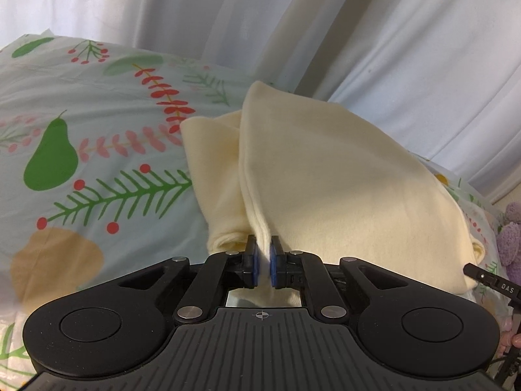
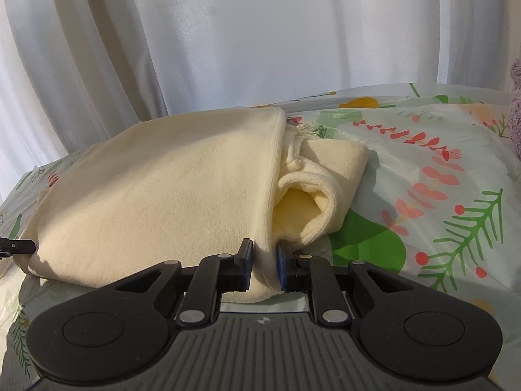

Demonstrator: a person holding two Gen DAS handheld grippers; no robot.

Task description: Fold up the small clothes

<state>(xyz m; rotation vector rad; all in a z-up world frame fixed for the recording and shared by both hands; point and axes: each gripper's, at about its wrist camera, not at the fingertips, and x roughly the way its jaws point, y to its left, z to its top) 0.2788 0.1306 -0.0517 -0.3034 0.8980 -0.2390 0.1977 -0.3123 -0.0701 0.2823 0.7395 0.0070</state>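
Nearest me, my left tool (image 1: 263, 254) has its blue pads pinched almost together on a thin doubled edge of the cream knit garment (image 1: 325, 189), so that side is firmly held. My right tool (image 2: 264, 260) is closed on a thicker bunch of the same garment (image 2: 156, 189); its pads stand a little further apart only because more cloth is packed between them. I judge I am holding the two near corners of one edge so the panel can be carried over as a flat flap rather than dragged in a heap.

The garment lies on a bed sheet printed with pears and berry sprigs (image 1: 97, 150). Seen from the right tool, the broad smooth panel spreads to the left of the grip, and just to the right of it a rolled, open-ended part (image 2: 309, 202) peeks out from under the panel, with some loose threads at its far end. It looks like a sleeve or cuff tucked beneath, though I cannot be sure which. That tuck suggests a fold is partly made and this pass is meant to cover it.

Beyond the garment's far edge hang white curtains (image 2: 228, 32). To the right of the garment, a purple fuzzy object (image 1: 511, 238) sits at the frame edge, well clear of my grips.
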